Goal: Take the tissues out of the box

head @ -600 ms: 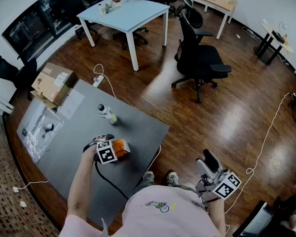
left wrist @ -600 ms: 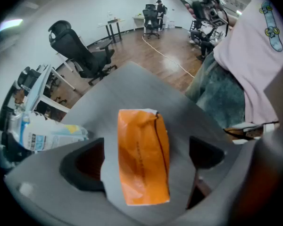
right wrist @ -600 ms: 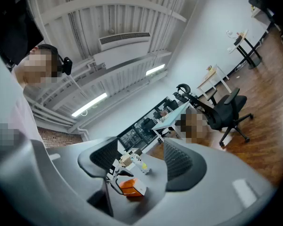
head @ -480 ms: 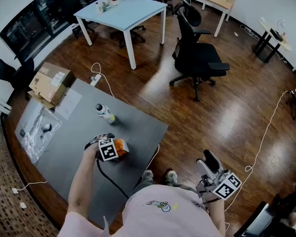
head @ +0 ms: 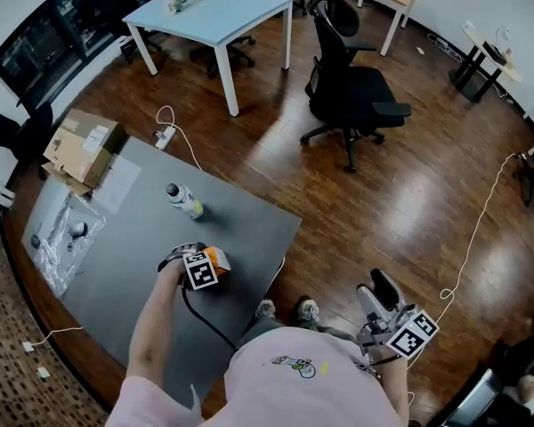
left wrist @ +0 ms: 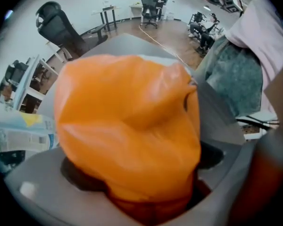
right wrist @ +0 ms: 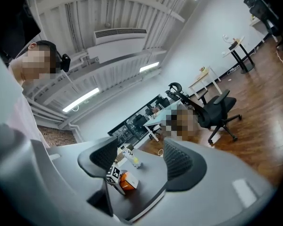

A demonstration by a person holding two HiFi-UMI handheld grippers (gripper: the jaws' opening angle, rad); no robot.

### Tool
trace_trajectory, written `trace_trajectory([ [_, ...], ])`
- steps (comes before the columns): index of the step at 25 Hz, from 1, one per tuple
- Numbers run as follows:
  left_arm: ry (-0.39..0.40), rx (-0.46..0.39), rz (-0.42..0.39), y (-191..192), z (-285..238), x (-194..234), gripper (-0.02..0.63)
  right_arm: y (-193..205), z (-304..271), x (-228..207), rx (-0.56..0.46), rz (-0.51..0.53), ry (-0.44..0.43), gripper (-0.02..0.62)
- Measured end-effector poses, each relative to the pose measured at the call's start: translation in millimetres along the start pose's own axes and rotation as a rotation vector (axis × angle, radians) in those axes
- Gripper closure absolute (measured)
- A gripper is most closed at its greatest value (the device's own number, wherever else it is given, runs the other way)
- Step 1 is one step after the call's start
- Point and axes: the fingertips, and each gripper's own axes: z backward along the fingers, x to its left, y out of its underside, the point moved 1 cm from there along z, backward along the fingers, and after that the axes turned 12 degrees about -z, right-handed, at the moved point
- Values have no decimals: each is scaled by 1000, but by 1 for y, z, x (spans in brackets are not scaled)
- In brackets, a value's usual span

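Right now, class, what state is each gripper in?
Left gripper: closed on the orange tissue box.
Right gripper: open, empty.

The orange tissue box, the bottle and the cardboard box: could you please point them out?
orange tissue box (left wrist: 127, 135), left gripper view, middle of its orange face.
bottle (head: 184, 200), head view, its labelled body.
cardboard box (head: 82, 145), head view, its top face.

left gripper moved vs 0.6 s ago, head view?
Yes, slightly. Measured against the bottle, which keeps its spot, the left gripper has slid to the right, further over the orange tissue pack.
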Motion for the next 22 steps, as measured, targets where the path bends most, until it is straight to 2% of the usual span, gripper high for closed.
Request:
trace_trajectory([
  [3,-6,-4,7,-1,2,1,59,3,-4,2,18,11,-13,301],
  [4,-13,-18,19,-2,5,2,90,3,-6,4,23,19,-18,301],
  [6,-34,-64,52,-5,12,2,344,2,-6,5,30,28,-22,301],
  [10,-61,-66,57,-3,11,-6,357,-2,-4,3,24,10,-24,301],
  [11,-80,-73,65,-3,12,-3,360,-2,-4,2,21,5,-22,301],
  [12,-131,-116,103,-5,20,5,365,-3,-4,1,14,3,-18,301],
  [13,-223,-222,190,-13,40,18,371,-5,-3,0,0,4,-12,301],
  [15,-458,-592,456,-42,120,37,374,-12,1,1,-34,8,-8,301],
  [16,-574,-770,547,-58,167,39,374,-16,4,1,-50,8,-7,301],
  [17,-691,-891,582,-71,209,36,373,-19,7,0,-66,7,-5,301],
  [19,-943,-999,584,-89,276,24,367,-25,9,-2,-103,3,6,301],
  [20,-1080,-1058,622,-94,310,15,364,-28,9,-3,-123,6,14,301],
  [22,-1324,-1280,782,-103,384,-15,360,-37,8,-1,-160,28,26,302],
])
